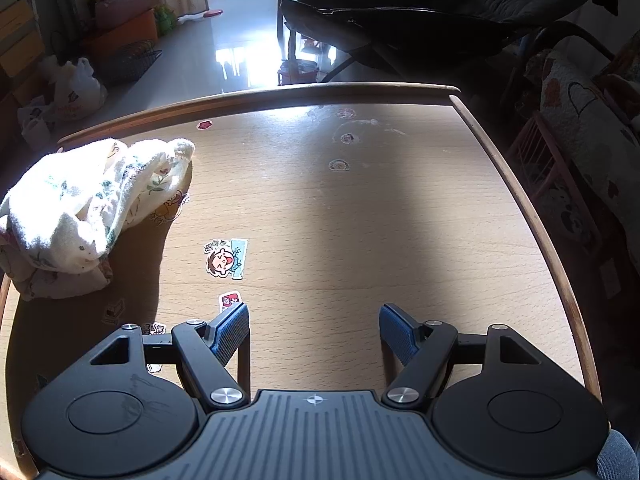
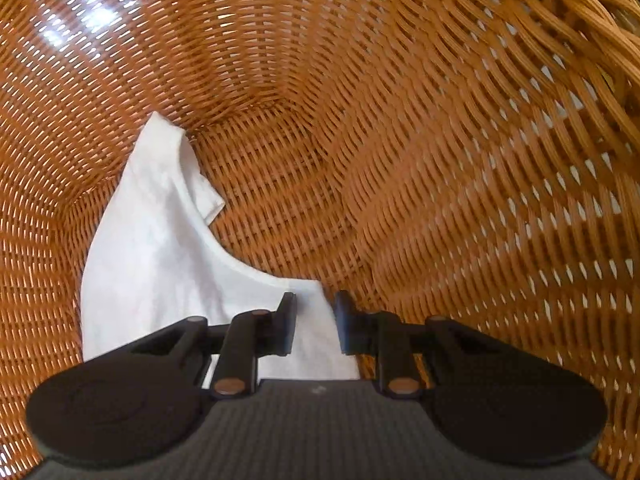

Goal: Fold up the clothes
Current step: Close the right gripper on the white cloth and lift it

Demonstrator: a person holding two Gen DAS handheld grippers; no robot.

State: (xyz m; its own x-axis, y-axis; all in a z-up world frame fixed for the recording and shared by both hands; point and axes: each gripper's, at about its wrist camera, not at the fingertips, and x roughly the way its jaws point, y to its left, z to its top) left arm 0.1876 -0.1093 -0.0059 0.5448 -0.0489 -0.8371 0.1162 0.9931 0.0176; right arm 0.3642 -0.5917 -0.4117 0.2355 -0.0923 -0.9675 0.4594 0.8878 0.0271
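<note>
Through the left wrist camera we see only the tabletop (image 1: 360, 220) and the room behind it; the basket appears nowhere here. At the far left edge of the tabletop lies a crumpled heap of cloth (image 1: 84, 208), cream with a small floral print, bunched and lit hard by the sun, with a pinkish layer showing beneath it. To its right we see cartoon stickers (image 1: 225, 259) stuck to the wood; the largest shows a child's face with some characters above it that we cannot read, and a small red one sits just ahead of the fingertip. The left gripper (image 1: 314, 318) hangs above bare wood, well apart from the heap, its blue-padded fingers (image 1: 234, 328) spread wide and holding nothing. Beyond the far rim we see a dark reclining chair (image 1: 420, 20), and a quilt with hearts (image 1: 580, 120) to the right. Through the right wrist camera we see none of that: we are inside a wicker basket (image 2: 440, 140), its woven wall filling the view. A plain white garment (image 2: 160, 240) lies against the basket's left side, its hemmed edge curving down toward us, one corner folded over near the top. The right gripper (image 2: 315, 320) has its fingers (image 2: 286, 322) partly open, a narrow gap between them, with the near corner of the garment lying in that gap; we see no pinch on the fabric.
</note>
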